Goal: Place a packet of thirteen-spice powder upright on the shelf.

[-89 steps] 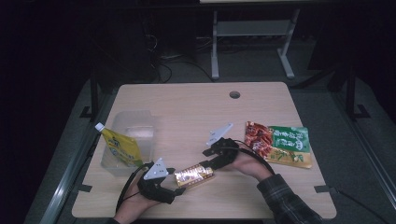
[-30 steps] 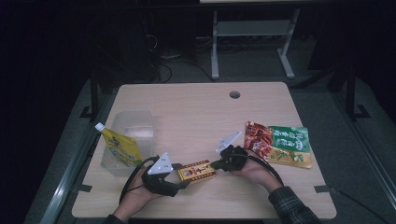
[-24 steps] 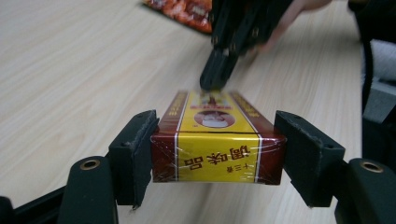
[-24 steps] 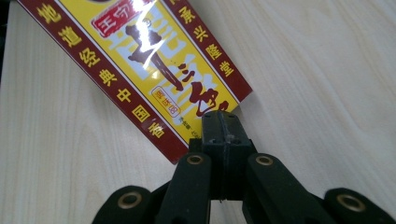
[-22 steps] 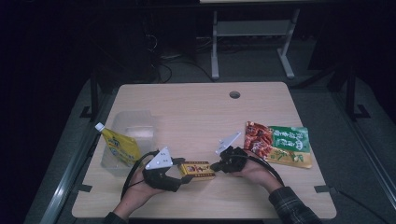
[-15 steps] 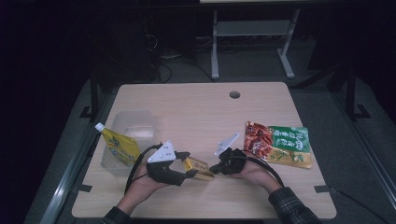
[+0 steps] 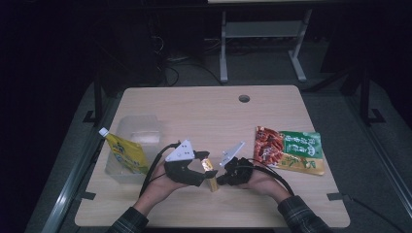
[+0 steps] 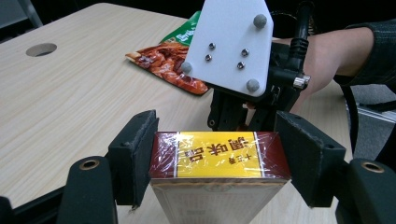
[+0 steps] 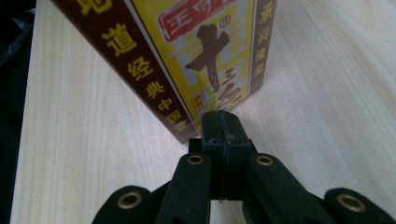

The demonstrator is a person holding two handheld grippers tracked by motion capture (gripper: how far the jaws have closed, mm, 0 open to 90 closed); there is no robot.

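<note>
The box [image 7: 211, 175], yellow and dark red, stood on end near the front edge of the table [image 7: 194, 107], right between the two hands. Over on the left, a clear tub [image 7: 133, 131] sat with a yellow pouch [image 7: 125, 152] leaning against its near side. Next came the left gripper [image 7: 201, 167], and in the left gripper view [image 8: 215, 161] its pads [image 8: 135, 154] stood wide on either side of the box's top end, the left one against it, the right one at most brushing its corner, so whether it truly pinched was hard to call. Then the right gripper [image 7: 221, 178]: in the right gripper view [image 9: 224, 133] its jaws were pressed tight together, nothing between them, tips right at the box's bottom edge. Farther right, well apart, a red and green snack bag [image 7: 289, 149] lay flat.
</note>
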